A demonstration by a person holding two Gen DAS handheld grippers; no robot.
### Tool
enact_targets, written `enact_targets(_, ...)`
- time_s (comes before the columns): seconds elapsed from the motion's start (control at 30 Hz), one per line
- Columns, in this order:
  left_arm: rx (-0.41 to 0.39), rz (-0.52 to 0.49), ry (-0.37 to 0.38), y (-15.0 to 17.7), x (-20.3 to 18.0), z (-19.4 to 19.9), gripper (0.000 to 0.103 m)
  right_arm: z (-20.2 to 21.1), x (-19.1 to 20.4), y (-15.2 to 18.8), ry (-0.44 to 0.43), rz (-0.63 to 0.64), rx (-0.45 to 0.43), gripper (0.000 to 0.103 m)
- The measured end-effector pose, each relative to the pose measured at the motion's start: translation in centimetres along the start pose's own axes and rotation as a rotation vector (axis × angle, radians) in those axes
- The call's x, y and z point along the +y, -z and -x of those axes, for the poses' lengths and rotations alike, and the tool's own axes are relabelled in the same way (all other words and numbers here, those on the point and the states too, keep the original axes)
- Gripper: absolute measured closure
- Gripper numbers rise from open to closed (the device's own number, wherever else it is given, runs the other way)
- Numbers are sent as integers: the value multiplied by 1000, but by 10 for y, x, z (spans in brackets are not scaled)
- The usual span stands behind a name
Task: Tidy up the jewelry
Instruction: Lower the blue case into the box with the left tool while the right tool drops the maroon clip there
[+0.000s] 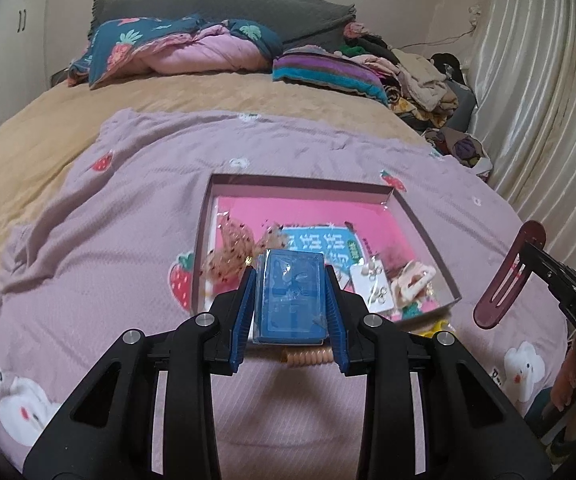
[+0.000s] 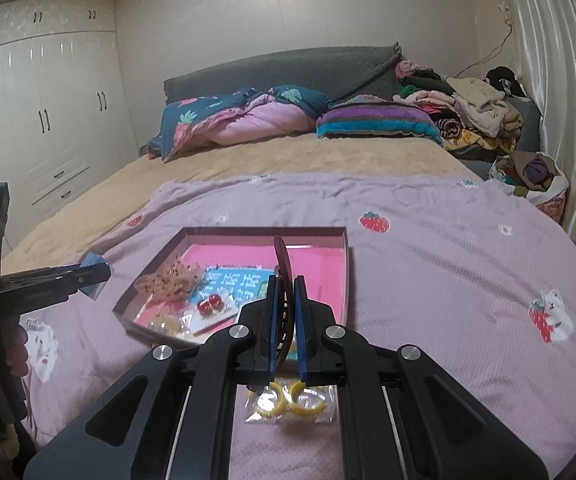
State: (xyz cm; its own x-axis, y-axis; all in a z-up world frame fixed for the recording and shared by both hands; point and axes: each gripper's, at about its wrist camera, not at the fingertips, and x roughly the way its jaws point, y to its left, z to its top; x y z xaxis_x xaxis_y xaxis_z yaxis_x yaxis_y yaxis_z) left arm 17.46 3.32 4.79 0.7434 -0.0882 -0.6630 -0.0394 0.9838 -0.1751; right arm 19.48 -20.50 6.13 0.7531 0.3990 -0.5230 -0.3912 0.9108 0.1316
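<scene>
Two grippers loaded, both above the lilac strawberry blanket (image 1: 88, 240) at the near edge of the shallow tray (image 1: 204, 232). Left gripper (image 1: 290, 300) pinches a bagged blue card (image 1: 291, 296) flat between its pads; right gripper (image 2: 286, 320) is pressed onto a dark red snap hair clip (image 2: 283, 268), standing on edge. Tray already holds a sequinned bow (image 1: 232, 252), earring cards, a claw clip. Bagged yellow rings (image 2: 288, 402) lie outside it, near edge. Judged step: carrying items in. Next: lower over bare pink floor, then release
</scene>
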Motion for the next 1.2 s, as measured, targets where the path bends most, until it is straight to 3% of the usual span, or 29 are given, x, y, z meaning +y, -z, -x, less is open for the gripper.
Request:
enact_targets(0.3, -6, -23, 13, -26, -8, -14, 78, -6, 4, -23, -1, 17, -34, 96)
enact_targets(0.57, 44, -18, 2, -31, -1, -49, 78, -24, 11, -37, -14, 44, -43, 96)
enact_targets(1.03, 84, -14, -35, -24, 16, -89, 78, -79, 25, -32, -62, 46, 51, 96)
enact_targets(1.2, 98, -3, -55, -24, 24, -95, 78, -99, 32, -27, -119, 17, 103, 96)
